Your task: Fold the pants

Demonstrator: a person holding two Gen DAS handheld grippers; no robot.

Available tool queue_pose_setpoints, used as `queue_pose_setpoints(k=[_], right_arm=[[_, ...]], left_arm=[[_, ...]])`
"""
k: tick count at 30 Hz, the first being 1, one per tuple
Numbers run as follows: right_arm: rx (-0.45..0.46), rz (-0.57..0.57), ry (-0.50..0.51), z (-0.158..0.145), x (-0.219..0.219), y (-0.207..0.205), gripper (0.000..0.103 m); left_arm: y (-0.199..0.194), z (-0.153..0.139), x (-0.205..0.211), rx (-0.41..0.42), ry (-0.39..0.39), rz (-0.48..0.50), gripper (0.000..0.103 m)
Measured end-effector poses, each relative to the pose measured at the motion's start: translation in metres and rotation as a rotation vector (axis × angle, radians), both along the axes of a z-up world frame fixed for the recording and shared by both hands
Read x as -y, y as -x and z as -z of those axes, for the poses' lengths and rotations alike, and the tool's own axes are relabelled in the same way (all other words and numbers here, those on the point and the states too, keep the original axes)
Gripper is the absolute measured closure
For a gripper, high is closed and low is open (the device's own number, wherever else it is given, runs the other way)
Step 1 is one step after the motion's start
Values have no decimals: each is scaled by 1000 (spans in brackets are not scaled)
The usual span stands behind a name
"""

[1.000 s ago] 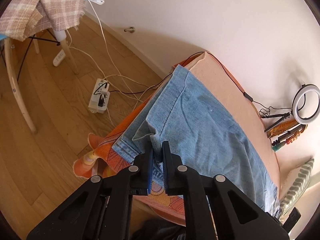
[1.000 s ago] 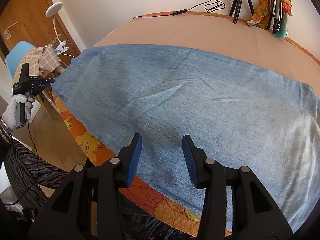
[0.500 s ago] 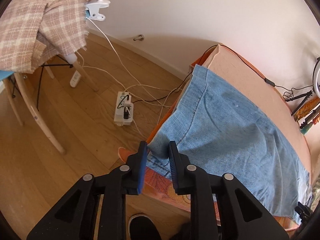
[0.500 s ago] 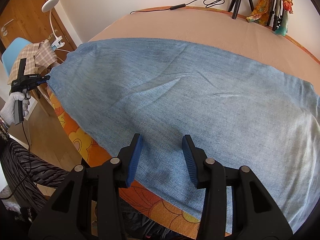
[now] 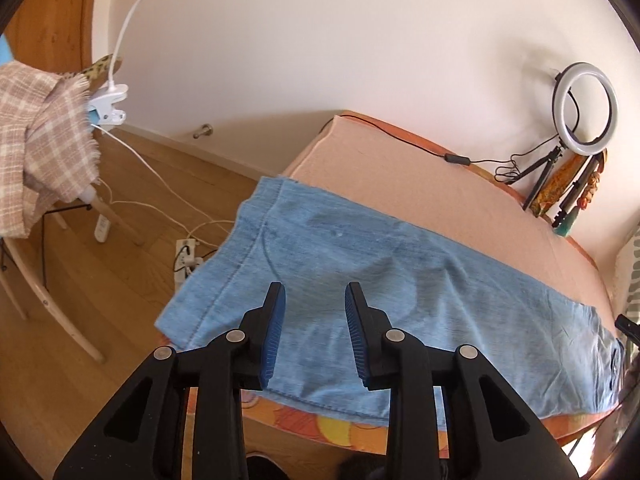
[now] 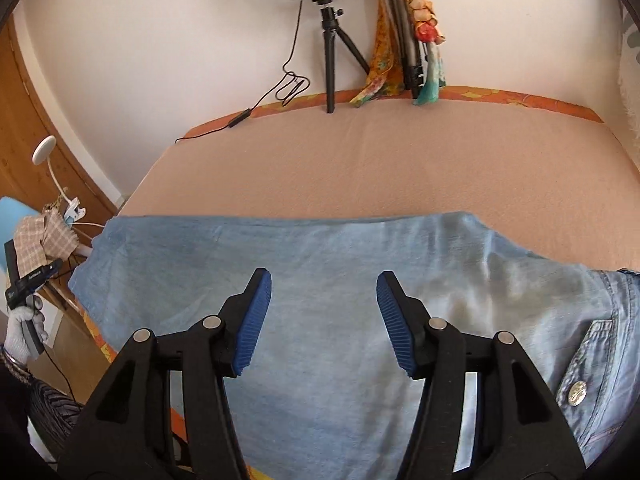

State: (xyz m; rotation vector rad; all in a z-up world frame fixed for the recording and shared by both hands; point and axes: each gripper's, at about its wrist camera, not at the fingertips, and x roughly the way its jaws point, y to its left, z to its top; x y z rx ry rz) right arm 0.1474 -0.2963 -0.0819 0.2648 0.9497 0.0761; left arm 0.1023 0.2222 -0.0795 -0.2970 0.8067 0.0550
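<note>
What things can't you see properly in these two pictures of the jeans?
- Left wrist view: the jeans waist end runs behind the picture's right edge; the left tool, opening with nothing in it, hides the near hem.
- Right wrist view: the right tool, also opening and holding nothing, covers the jeans' near edge; the button design is too small to read.
- Right wrist view: the gloved hand is cut off by the left edge.

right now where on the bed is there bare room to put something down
The peach sheet is bare between the jeans and the wall. The far edge is crowded: ring light tripod, its cable, scarves.
</note>
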Motion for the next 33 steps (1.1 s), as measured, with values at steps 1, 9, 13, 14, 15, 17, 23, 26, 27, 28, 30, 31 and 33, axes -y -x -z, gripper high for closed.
queue_pose_setpoints(k=[1,9,13,14,15,17,23,26,27,28,30,31,33], right_arm=[[-5,18,14,0,13,-7,39],[-146,86,43,40,90,-65,31],[-217,67,41,69,104,-83,31],[-220,62,29,72,104,-84,31],[-216,52,13,75,105,-85,33],[-203,34,2,76,102,-85,56],[-160,17,118,61,84,-79,92],[-125,38,151,46,88,-80,96],[-127,43,162,44,90,-82,97],[-139,53,168,46,92,-84,97],[-167,56,197,52,91,-88,97],[-181,54,217,55,89,-90,97],[-197,62,246,61,86,-91,97]], left_arm=[[-2,1,8,-4,14,21,74],[-20,19,50,-70,74,113,74],[-20,17,58,-76,38,122,74],[-20,17,58,-79,32,118,74],[-20,18,57,-82,31,114,73],[-19,20,54,-91,24,94,68],[-14,24,33,-113,-6,26,67],[-9,26,14,-118,14,-28,67],[-7,26,8,-120,14,-42,67],[-5,27,3,-122,7,-54,67],[-2,31,-9,-134,5,-77,67],[0,32,-16,-135,14,-94,67],[7,34,-30,-129,43,-125,67]])
